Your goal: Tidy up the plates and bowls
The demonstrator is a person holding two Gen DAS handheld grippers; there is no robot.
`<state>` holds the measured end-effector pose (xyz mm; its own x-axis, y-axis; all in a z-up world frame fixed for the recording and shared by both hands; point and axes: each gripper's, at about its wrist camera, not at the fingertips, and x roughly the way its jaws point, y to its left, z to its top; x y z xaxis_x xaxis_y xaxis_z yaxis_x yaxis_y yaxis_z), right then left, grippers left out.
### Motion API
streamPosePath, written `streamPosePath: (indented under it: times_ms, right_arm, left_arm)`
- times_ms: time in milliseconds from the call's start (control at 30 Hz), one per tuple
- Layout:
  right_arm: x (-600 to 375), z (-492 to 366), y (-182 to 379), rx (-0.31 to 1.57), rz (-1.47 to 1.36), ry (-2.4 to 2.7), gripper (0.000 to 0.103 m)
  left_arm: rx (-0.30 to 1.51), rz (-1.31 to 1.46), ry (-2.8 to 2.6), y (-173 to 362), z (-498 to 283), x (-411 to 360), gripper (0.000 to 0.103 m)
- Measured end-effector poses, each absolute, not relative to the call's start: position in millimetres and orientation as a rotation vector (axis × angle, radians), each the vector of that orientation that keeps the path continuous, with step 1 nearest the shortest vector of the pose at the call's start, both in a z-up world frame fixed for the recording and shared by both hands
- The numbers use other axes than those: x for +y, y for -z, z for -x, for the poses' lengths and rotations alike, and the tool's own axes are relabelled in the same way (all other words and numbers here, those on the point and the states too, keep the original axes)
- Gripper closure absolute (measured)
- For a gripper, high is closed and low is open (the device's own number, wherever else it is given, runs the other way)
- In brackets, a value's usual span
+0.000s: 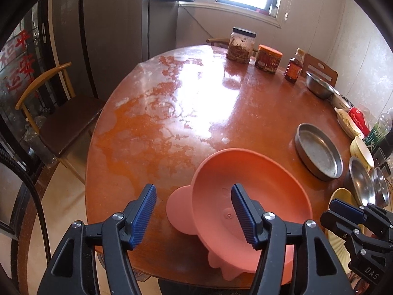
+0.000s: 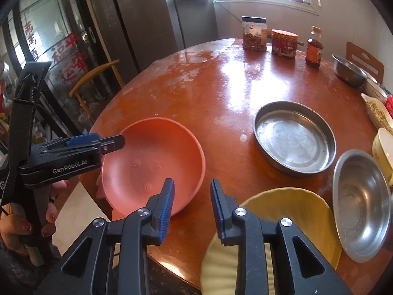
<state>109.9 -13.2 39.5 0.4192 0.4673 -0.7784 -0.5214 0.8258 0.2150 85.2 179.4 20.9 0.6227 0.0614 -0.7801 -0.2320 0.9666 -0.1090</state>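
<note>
Item: salmon-pink moulded plastic bowl [image 1: 250, 196], near edge of round red-brown table [image 1: 172, 113], beside scalloped yellow plate [image 2: 282, 211]; likely light, stiff, slick, best pinched at rim; left gripper [image 1: 194, 217] and right gripper [image 2: 192, 209] parted, holding nothing.

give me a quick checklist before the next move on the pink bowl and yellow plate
1. Left gripper free of the pink bowl: ok, jaws open, rim between them, pads not pressing.
2. Right gripper empty: ok, open above the table edge.
3. Yellow plate fully on the table: not ok, it overhangs the near edge.
4. Pink bowl resting flat: cannot tell, it sits on a pink base at the edge.
5. Flat metal pan empty for stacking: ok.
6. Steel bowl clear of the plate: cannot tell, rims look close.
</note>
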Motion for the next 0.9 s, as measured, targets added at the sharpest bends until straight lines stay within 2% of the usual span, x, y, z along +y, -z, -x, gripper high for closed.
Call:
streamPosePath:
  times_ms: [333, 633, 900]
  right_arm:
    - [-83.0, -83.9, -60.6, 0.891, -0.035, -0.542, 0.07]
    - [-149.2, -54.8, -46.4, 0.903, -0.09, -0.452, 0.069]
    - [-179.7, -50.8, -18.7, 0.955, -0.132, -0.403, 0.069]
  left_arm:
    - [0.863, 0.155, 0.025, -43.6, -67.4, 101.0, 0.038]
    - [0.928, 0.09, 0.146, -21.8, -58.6, 19.6, 0.038]
    - [0.966, 0.069, 0.131, -1.6, -52.6, -3.4, 0.038]
